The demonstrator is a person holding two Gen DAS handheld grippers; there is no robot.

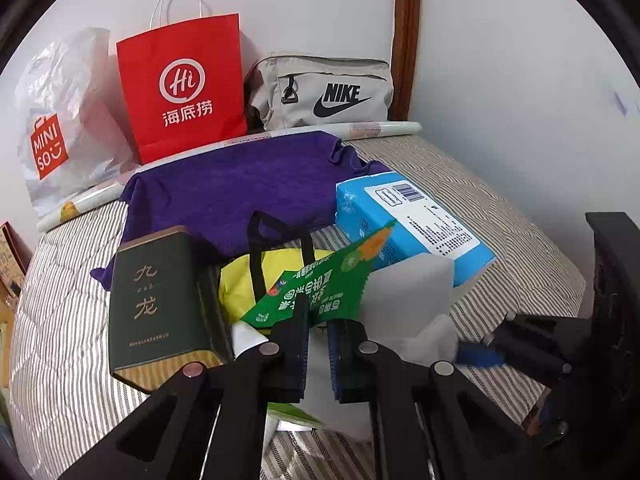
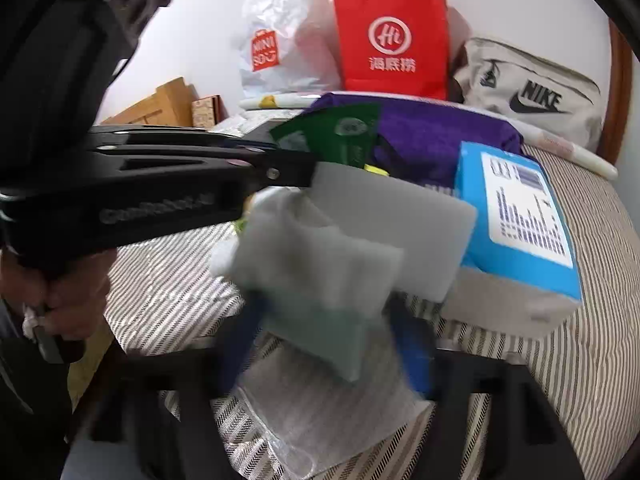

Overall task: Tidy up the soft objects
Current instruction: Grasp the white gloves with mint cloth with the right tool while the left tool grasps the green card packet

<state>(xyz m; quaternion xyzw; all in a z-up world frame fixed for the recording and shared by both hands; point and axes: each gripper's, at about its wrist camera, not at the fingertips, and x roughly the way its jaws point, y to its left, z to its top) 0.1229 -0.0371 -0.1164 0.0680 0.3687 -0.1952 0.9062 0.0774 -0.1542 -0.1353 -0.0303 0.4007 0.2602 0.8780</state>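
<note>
My left gripper (image 1: pixel 318 320) is shut on a green snack packet (image 1: pixel 320 280) and holds it above the striped bed; it shows from the side in the right wrist view (image 2: pixel 296 160), with the packet (image 2: pixel 340 132) at its tips. My right gripper (image 2: pixel 324 312) is shut on a soft grey-white foam piece (image 2: pixel 320 264), blurred by motion; in the left wrist view that gripper (image 1: pixel 480 350) is at the right, holding the foam (image 1: pixel 432 332). A grey sponge block (image 1: pixel 404 284) lies beside a blue tissue pack (image 1: pixel 408 220). A purple towel (image 1: pixel 240 184) and a yellow bag (image 1: pixel 248 276) lie behind.
A dark green tin box (image 1: pixel 156 300) stands at the left on the bed (image 1: pixel 64 340). Against the wall stand a red paper bag (image 1: pixel 184 84), a white Miniso bag (image 1: pixel 60 120) and a grey Nike bag (image 1: pixel 328 92). A clear plastic wrap (image 2: pixel 320 432) lies under my right gripper.
</note>
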